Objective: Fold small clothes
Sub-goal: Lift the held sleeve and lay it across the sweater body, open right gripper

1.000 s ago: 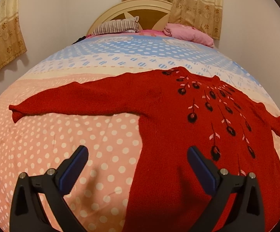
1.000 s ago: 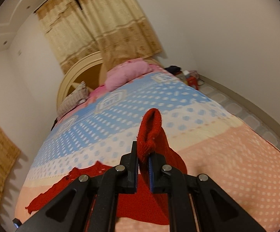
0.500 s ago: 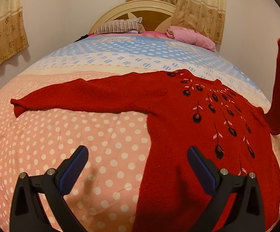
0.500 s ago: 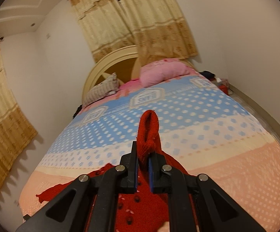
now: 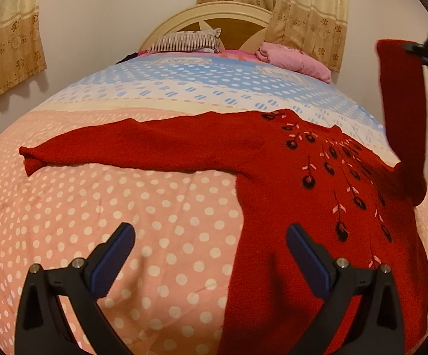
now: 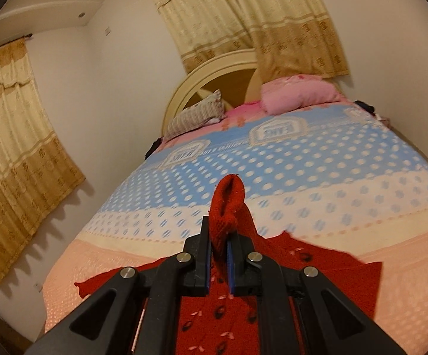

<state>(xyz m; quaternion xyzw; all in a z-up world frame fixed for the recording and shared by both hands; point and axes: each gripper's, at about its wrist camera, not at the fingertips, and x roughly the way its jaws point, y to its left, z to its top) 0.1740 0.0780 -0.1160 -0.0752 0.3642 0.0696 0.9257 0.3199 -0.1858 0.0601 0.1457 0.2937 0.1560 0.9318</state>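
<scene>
Between the right gripper's [image 6: 219, 254] pads: a lifted sleeve cuff [image 6: 227, 198].
Left gripper [image 5: 209, 248] gapes wide, empty, over the red sweater's [image 5: 288, 183] edge on the bed [image 5: 125, 207].

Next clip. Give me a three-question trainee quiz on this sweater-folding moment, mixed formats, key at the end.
1. True or false: the left gripper holds part of the red sweater.
2. Which part of the sweater is the right gripper shut on? A) hem B) a sleeve cuff C) collar
3. Fill in: the other sleeve lies ____ on the bedspread.

Key: 1 false, its fingers stand open over the bedspread; 2 B, the sleeve is lifted off the bed; 3 flat, stretched out sideways.
</scene>
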